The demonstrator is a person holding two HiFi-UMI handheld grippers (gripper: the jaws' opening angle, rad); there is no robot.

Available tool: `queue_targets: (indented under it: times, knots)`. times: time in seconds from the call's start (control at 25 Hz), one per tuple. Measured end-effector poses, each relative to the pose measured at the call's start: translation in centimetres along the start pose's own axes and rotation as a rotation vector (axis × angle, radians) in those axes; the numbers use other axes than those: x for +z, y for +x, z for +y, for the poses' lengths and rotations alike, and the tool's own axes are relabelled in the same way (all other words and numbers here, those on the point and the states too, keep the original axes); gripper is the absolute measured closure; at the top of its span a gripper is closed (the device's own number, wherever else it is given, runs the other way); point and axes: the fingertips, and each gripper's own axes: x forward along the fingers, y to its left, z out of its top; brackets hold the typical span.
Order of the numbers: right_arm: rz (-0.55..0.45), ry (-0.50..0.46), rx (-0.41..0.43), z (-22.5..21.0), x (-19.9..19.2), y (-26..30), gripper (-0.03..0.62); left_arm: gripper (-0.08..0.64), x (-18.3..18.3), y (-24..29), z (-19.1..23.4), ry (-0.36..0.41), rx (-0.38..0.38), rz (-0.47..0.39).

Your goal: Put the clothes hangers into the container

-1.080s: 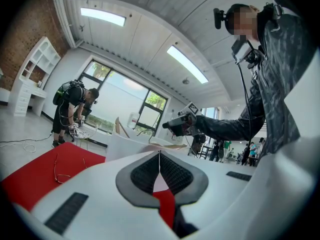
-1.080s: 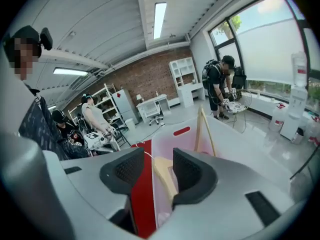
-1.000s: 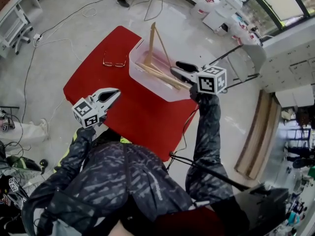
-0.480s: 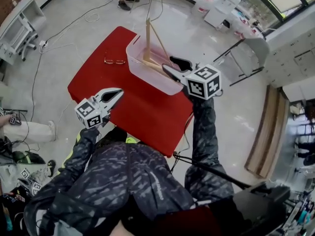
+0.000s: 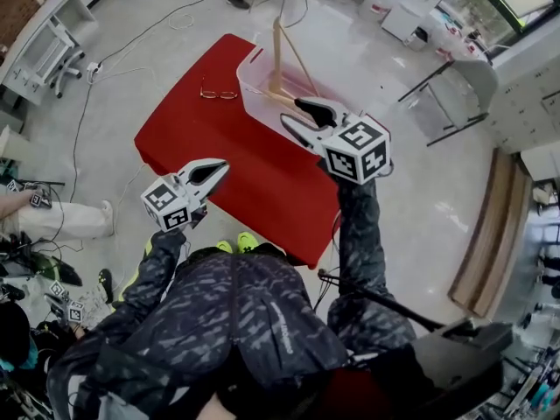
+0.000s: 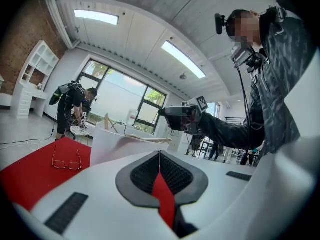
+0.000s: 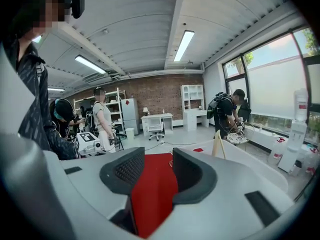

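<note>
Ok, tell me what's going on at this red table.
A person stands over the red table with a gripper in each hand. The wooden hangers are in the pale container, one propped on end. The right gripper hovers by the container, jaws apart and empty. The left gripper is shut and empty. Glasses lie beside the container.

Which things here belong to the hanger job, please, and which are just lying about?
Job: wooden hangers; container holding them.
Lying about: glasses on the red table; white shelf unit on the floor.
</note>
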Motion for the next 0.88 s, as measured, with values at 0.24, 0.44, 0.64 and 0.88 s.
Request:
queue_targets:
  times: [0.24, 0.44, 0.64, 0.88]
  knots:
    - [-0.018, 0.015, 0.03, 4.8, -1.9, 0.7, 0.419, 0.548, -1.1, -2.3, -2.2, -0.008, -0.006, -0.007]
    - [0.005, 0.051, 0.045, 9.6, -3.5, 0.8, 0.419, 0.549, -2.3, -5.7, -5.0, -0.034, -0.016, -0.009]
    - [0.001, 0.05, 0.03, 13.5, -5.2, -1.8, 0.45, 0.549, -3.4, -7.7, -9.2, -0.03, -0.028, -0.01]
    - [0.006, 0.054, 0.009, 18.6, -6.4, -3.6, 0.485, 0.549, -4.0, -10.7, -12.7, -0.036, -0.044, -0.025]
